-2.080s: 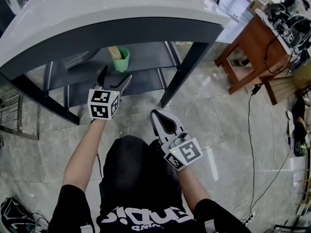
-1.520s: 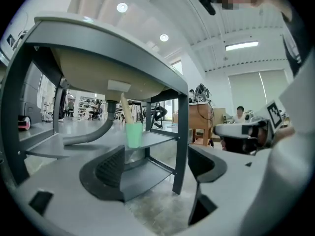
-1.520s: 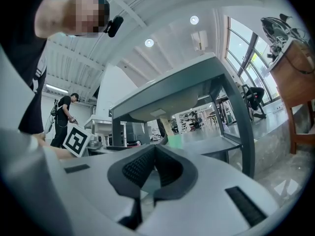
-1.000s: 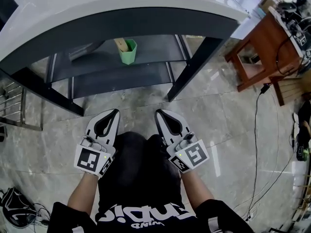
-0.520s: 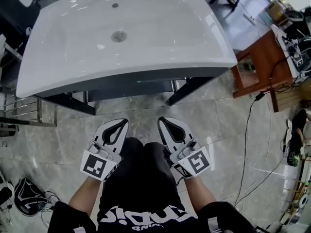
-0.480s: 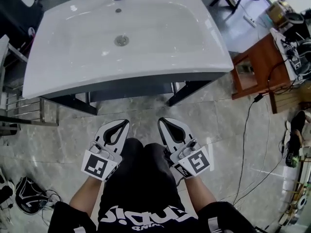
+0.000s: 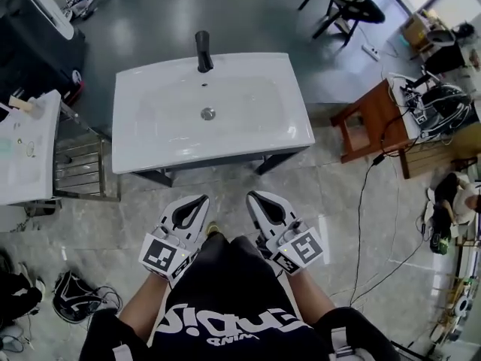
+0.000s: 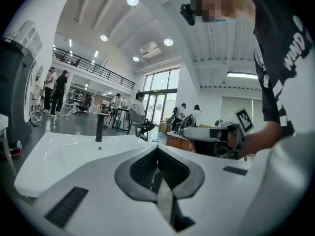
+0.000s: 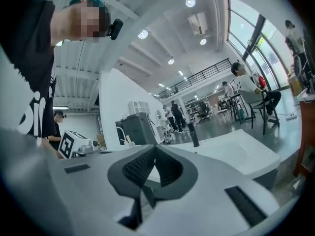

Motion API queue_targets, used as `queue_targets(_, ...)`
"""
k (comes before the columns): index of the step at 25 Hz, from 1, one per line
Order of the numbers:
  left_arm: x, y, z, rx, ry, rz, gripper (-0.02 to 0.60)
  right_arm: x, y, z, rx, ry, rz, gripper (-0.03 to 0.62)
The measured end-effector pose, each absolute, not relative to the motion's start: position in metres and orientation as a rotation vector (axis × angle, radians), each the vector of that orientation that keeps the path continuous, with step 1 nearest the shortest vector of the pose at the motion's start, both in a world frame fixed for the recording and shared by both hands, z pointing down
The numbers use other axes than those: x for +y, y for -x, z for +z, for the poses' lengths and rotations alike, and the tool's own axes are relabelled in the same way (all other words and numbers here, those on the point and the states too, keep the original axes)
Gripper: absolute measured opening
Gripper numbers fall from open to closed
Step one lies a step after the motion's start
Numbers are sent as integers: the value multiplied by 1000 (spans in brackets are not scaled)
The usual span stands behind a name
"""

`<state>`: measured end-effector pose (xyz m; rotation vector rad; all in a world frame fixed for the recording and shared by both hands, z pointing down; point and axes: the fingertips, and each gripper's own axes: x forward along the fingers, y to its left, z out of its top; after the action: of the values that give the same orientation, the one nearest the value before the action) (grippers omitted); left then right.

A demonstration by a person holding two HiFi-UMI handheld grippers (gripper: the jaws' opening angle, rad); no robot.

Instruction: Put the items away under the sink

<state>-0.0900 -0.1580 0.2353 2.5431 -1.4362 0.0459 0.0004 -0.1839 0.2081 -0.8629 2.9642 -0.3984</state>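
Observation:
From above in the head view, the white sink (image 7: 150,145) with its black faucet (image 7: 203,51) stands on a dark frame. The shelves under it and anything on them are hidden by the basin. My left gripper (image 7: 197,200) and right gripper (image 7: 255,198) are side by side in front of the person's black shirt, short of the sink's front edge, both shut and empty. In the left gripper view the left gripper (image 8: 157,150) points level over the sink (image 8: 59,156), with the right gripper (image 8: 211,139) beside it. The right gripper (image 9: 150,151) is likewise shut on nothing.
A wooden stool (image 7: 372,122) with cables (image 7: 368,201) trailing over the floor stands right of the sink. A metal rack (image 7: 79,168) and a white counter (image 7: 26,149) are at the left. A black bag (image 7: 71,295) lies at lower left. People stand far back in the hall.
Both grippers have risen from floor level beside the under-sink shelves to above the basin. The green cup on the shelf has gone out of sight. The jaws stayed shut.

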Motion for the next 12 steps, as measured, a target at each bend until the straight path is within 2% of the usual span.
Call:
queue_targets(5, -153, 91, 186, -1390, -2555, -26, 20, -180, -2, 162, 2942, 910, -361, 18)
queue_targets(12, -157, 89, 161, -1394, -2593, -20, 20, -179, -15, 158, 2955, 940, -339, 18)
